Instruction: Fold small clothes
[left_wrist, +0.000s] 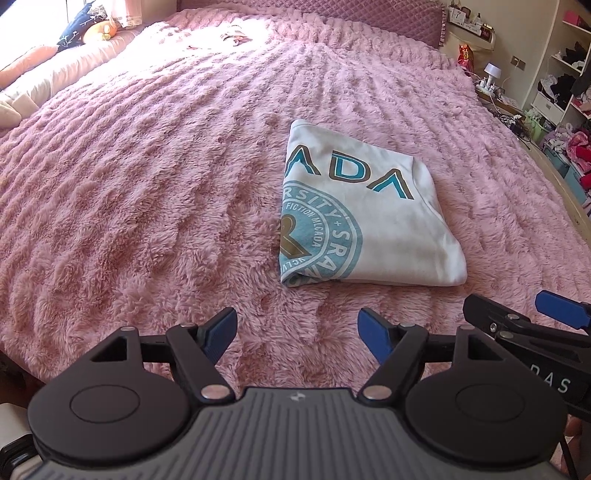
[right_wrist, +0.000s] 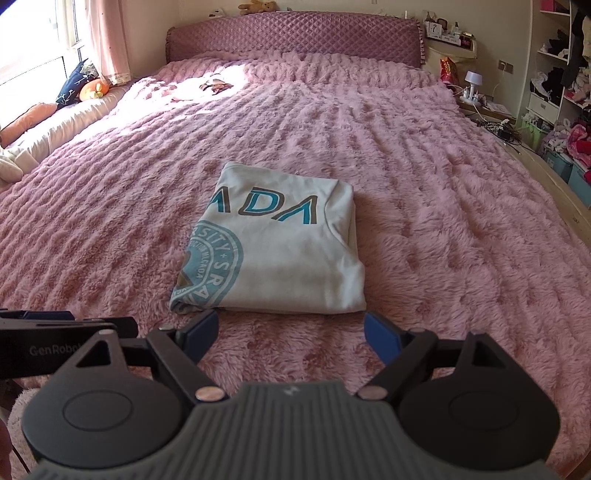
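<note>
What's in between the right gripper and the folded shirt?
Nothing but fluffy pink blanket. In the right wrist view, the open right gripper sits just short of the folded shirt, not touching it.

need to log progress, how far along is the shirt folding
Done: the white printed shirt lies folded into a compact rectangle on the pink blanket. In hand: nothing; left hand-held gripper and right hand-held gripper are open, short of it. Left: no other unfolded clothes visible nearby.

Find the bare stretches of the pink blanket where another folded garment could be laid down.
Free: the wide stretch left of the folded shirt, and the band between it and the headboard. Crowded: the window-side edge with cushions, and small items in the sunlit patch.
</note>
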